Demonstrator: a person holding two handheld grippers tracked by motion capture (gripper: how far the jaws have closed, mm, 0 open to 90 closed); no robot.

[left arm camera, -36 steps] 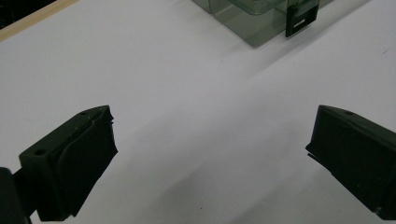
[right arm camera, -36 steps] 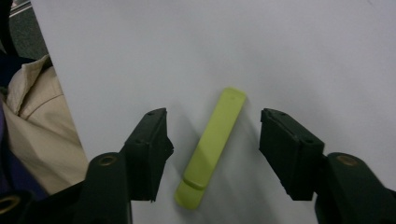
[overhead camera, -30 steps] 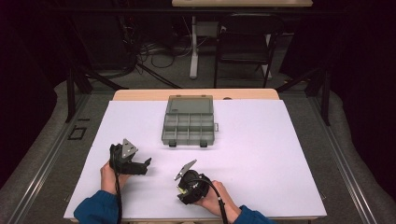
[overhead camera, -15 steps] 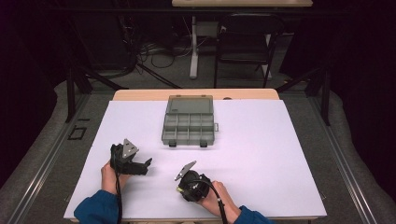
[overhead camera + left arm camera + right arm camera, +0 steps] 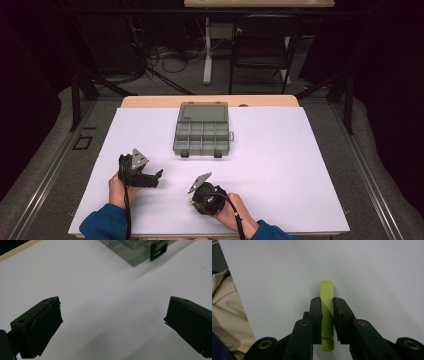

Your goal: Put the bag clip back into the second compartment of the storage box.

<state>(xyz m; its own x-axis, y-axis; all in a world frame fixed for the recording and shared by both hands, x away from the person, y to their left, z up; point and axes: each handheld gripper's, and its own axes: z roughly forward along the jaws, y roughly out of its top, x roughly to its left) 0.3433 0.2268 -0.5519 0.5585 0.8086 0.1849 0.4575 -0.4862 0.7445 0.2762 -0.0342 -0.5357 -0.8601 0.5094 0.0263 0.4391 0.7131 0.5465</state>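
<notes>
In the right gripper view, a yellow-green bar (image 5: 326,288) lies on the white table top with my right gripper (image 5: 327,301) shut on it. Both pads press its sides, and the jaws have just been closing around it. From the high view, that right gripper (image 5: 194,199) points down at the table near the front edge, in the person's right hand. My left gripper (image 5: 158,177) rests at the front left. Its jaws stand wide apart and open (image 5: 112,312), with only bare table between them.
A grey see-through compartment box (image 5: 202,132) sits at the table's middle back, lid raised, and its latch corner (image 5: 156,251) is ahead of the left jaws. The white sheet (image 5: 280,165) covers the table. A beige sleeve (image 5: 224,310) lies left of the right jaws.
</notes>
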